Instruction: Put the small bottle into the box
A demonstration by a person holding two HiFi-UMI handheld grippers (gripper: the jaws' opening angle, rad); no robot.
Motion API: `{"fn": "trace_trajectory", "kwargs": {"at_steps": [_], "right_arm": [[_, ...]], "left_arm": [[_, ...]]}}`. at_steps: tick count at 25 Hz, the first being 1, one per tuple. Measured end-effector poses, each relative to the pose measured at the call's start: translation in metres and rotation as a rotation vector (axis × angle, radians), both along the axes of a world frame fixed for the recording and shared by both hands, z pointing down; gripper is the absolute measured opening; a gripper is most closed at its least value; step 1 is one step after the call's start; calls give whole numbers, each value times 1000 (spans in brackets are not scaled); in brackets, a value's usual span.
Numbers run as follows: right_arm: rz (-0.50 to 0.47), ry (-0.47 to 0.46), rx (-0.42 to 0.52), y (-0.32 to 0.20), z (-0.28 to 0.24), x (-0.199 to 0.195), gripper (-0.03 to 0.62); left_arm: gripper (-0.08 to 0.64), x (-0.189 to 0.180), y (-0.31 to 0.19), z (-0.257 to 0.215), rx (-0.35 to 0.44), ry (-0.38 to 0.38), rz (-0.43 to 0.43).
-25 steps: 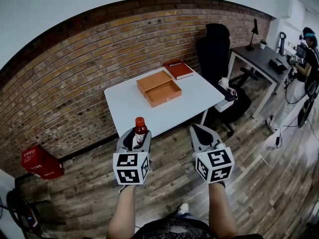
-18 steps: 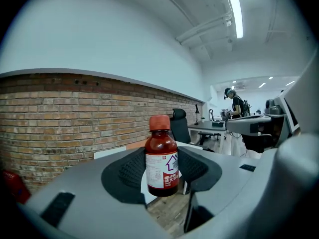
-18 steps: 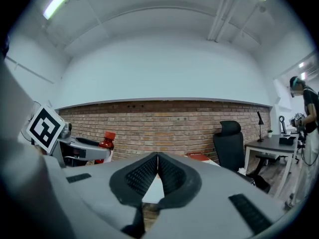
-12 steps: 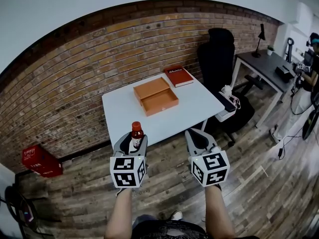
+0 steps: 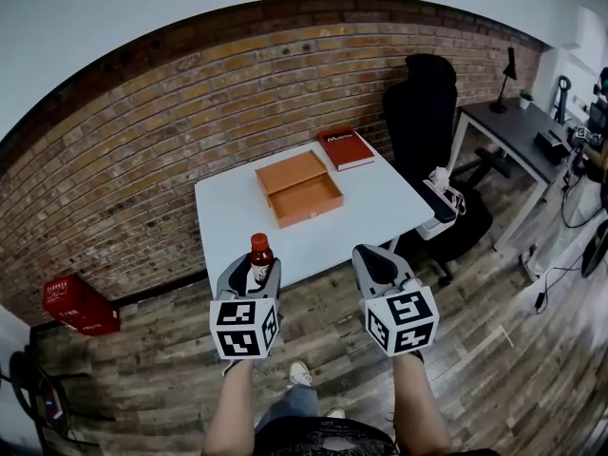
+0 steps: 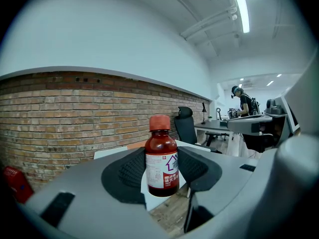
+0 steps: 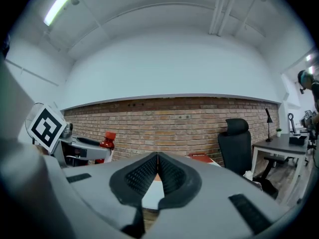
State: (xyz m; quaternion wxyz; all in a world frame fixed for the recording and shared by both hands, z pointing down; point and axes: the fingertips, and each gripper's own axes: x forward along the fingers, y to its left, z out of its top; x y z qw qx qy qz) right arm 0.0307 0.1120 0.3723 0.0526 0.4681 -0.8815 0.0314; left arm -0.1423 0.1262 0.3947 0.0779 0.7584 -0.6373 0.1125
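A small dark-red bottle (image 6: 161,164) with a red cap and a white label stands upright between the jaws of my left gripper (image 6: 160,171), which is shut on it. The head view has the bottle (image 5: 258,257) in the left gripper (image 5: 251,275) just short of the white table's (image 5: 237,207) near edge. An open orange box (image 5: 308,199) with its lid (image 5: 290,171) lying behind it rests on the table's far half. My right gripper (image 5: 375,266) hangs beside the left one, shut with nothing in it. From the right gripper view the bottle (image 7: 106,145) shows at left.
A red book (image 5: 346,147) lies at the table's far right corner. A black office chair (image 5: 427,122) and a dark desk (image 5: 518,126) stand to the right. A red crate (image 5: 68,306) sits on the wood floor by the brick wall at left.
I have stepped slightly closer to the table over the last second; a foot now shows below. Both grippers keep their pose, the bottle still held.
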Motion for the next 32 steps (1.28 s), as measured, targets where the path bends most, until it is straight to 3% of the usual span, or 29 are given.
{"fn": "trace_trajectory", "kwargs": {"at_steps": [10,32], "right_arm": [[31,16,10,-60,1,2,21],[114,98,-11,-225,-13,-76,21]], "left_arm": [[215,5,-67,4,6,12,41],[215,-79,-246,-1,-13,74,112]]}}
